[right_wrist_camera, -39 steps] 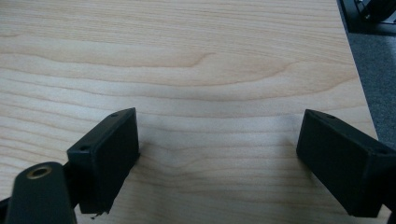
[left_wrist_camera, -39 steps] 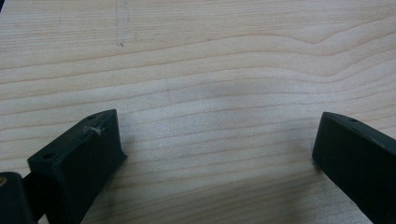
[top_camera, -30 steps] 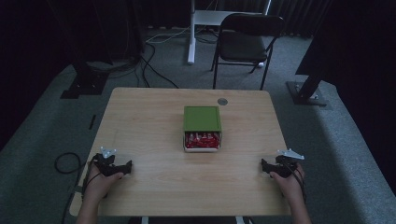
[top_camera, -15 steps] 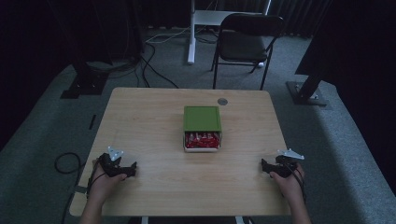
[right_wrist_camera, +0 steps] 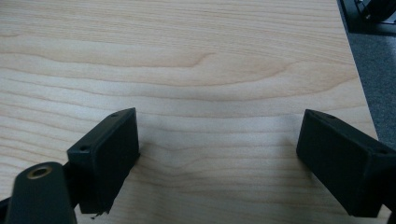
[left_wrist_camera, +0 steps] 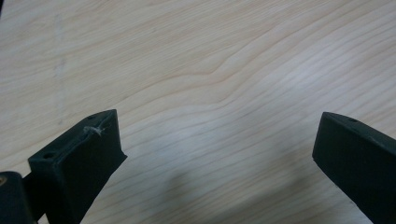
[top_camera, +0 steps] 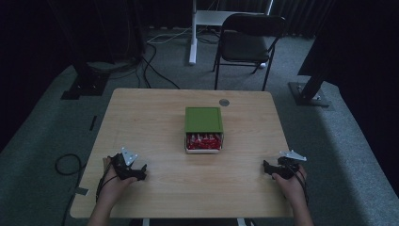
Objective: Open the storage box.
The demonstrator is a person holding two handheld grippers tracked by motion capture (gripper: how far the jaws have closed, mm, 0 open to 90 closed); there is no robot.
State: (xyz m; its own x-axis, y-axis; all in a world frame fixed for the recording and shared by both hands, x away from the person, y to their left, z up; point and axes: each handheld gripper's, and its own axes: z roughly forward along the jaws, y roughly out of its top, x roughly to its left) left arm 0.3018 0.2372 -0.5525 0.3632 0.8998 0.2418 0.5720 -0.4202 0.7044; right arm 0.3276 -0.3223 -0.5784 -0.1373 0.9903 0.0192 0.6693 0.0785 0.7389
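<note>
Your tabletop (top_camera: 155, 122) is a pale wood slab on grey carpet, with a folding chair (top_camera: 247, 44) standing beyond its far edge and cables on the floor at far left. Near the middle of the tabletop, slightly toward the far side, sits the box (top_camera: 203, 128): a green lid covers most of it, and at its near end the red contents show in the white tray, which sticks out toward you. A small round grey cap (top_camera: 224, 102) lies just beyond the box, near the far edge.

Your left tool (top_camera: 141, 173) sits at the near left corner in your left hand (top_camera: 115, 181), pointing right across the wood, well apart from the box. In the left gripper view its jaws stand wide apart with bare wood grain between them; it has hold of nothing.

Your right tool (top_camera: 266, 166) sits at the near right, in your right hand (top_camera: 289, 181), also well apart from the box. In the right gripper view its jaws are likewise spread wide over bare wood, empty, with the tabletop's edge and carpet at upper right.
</note>
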